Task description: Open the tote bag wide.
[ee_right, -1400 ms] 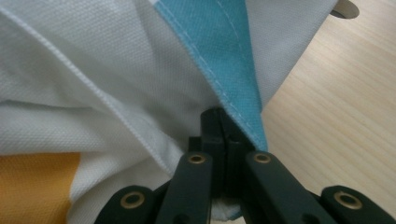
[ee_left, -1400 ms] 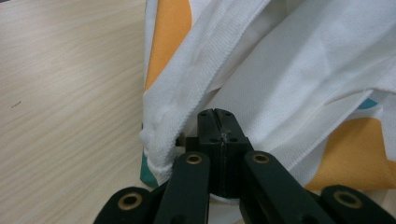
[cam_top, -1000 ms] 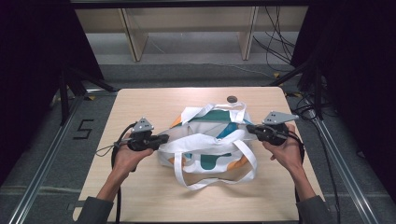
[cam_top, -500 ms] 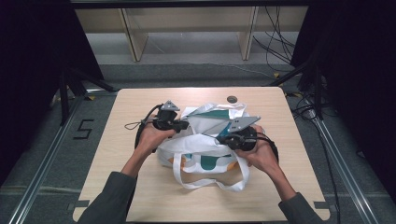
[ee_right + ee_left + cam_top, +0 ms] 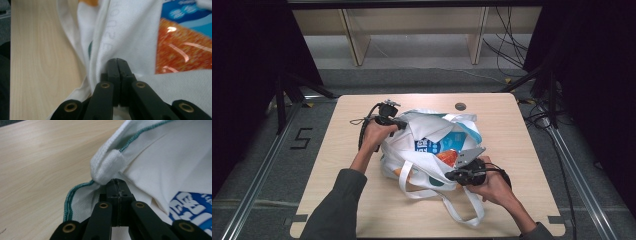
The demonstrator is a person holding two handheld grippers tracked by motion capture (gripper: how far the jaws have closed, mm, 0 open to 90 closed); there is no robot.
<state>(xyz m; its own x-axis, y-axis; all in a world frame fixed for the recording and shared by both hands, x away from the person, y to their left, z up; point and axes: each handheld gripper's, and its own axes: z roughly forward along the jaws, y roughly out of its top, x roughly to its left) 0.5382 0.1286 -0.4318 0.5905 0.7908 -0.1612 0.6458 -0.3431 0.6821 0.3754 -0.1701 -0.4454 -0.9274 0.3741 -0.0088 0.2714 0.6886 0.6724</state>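
White tote bag [image 5: 422, 150] lies flat, mouth facing away

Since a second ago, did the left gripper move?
Yes. The left gripper went from the table's left side toward its far edge, and now pinches the bag's far rim.

Tote bag [image 5: 427, 150]: white cloth, green-stitched rim, teal and orange print | pose: slumped on its side at mid-tabletop [image 5: 362, 210], mouth open upward | straps [image 5: 462, 212]: white webbing, one loop trailing toward the near edge | contents: blue packet [image 5: 437, 145] and orange packet [image 5: 447, 158] visible inside the mouth
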